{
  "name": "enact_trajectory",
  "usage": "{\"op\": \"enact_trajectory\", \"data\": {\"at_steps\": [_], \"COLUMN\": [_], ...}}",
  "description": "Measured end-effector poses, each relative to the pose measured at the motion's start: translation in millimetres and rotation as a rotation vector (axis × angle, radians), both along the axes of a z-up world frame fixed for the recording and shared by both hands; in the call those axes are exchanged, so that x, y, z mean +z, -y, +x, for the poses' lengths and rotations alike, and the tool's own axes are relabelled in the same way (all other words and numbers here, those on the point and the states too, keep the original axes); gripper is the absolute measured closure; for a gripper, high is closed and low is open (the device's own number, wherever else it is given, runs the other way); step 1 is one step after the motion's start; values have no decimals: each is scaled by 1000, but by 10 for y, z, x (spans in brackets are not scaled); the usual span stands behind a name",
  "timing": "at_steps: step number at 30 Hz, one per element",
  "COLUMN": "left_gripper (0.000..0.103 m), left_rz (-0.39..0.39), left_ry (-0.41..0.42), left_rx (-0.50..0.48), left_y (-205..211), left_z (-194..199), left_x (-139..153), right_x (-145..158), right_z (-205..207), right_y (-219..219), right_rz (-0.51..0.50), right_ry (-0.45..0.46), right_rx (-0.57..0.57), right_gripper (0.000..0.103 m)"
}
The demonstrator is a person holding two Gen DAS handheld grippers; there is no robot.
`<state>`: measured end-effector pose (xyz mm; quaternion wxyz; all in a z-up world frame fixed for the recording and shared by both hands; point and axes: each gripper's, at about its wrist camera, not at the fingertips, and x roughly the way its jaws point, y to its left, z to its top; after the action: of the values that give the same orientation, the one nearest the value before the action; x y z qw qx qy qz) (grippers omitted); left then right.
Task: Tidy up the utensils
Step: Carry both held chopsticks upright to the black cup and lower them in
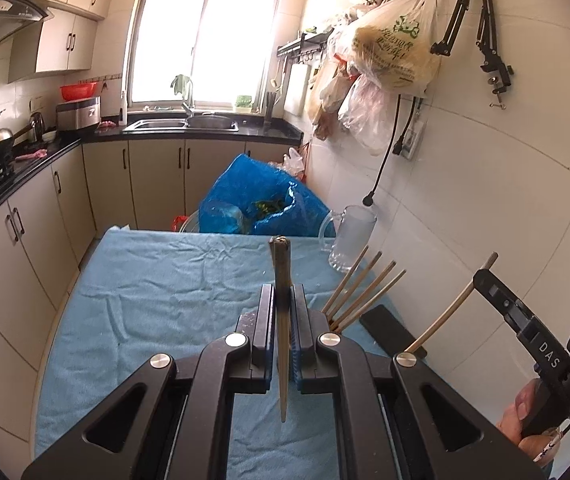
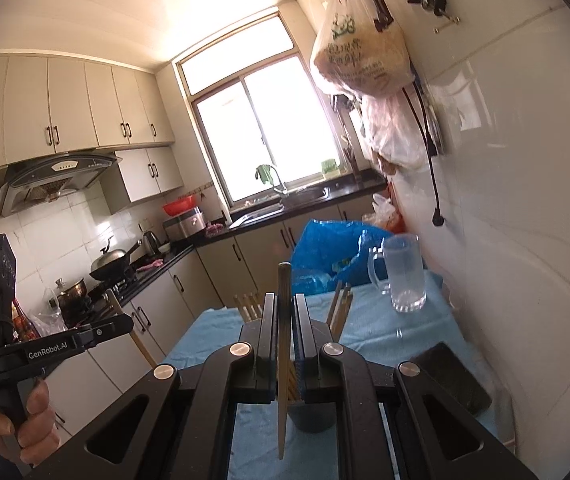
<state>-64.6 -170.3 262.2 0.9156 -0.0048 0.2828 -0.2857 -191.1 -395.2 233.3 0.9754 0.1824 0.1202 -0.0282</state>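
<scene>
Altogether 2 grippers (image 1: 284,300) (image 2: 285,312), 1 chopstick (image 1: 282,320) (image 2: 284,340) each

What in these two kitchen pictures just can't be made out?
- Dark holder: mostly hidden behind the right gripper; barely visible in the left view.
- Chopsticks in it: exact count unclear, overlapped by grippers.
- Glass mug: contents unreadable, blurred.
- Blue bag: contents too small.
</scene>
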Motion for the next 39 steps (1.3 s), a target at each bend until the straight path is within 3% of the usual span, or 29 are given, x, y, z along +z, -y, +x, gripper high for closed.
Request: {"op": "enact_trajectory", "data": {"at_steps": [19, 28, 39], "left_gripper": [96, 96, 96], "left_rz": [-54, -64, -57], "left_ry": [54, 26, -6], "left_rx": [-8, -6, 5], "left_y": [358, 488, 539], "left_z": [323, 536, 720], "left_x": [374, 270, 12], "right_x": [421, 404, 151], "right_z": [334, 561, 831], "right_y": [110, 138, 163], "right_rz": [-43, -58, -68], "right_ry": [58, 39, -19], "right_rx": [-35, -46, -54], "right_gripper": [95, 95, 95]}}
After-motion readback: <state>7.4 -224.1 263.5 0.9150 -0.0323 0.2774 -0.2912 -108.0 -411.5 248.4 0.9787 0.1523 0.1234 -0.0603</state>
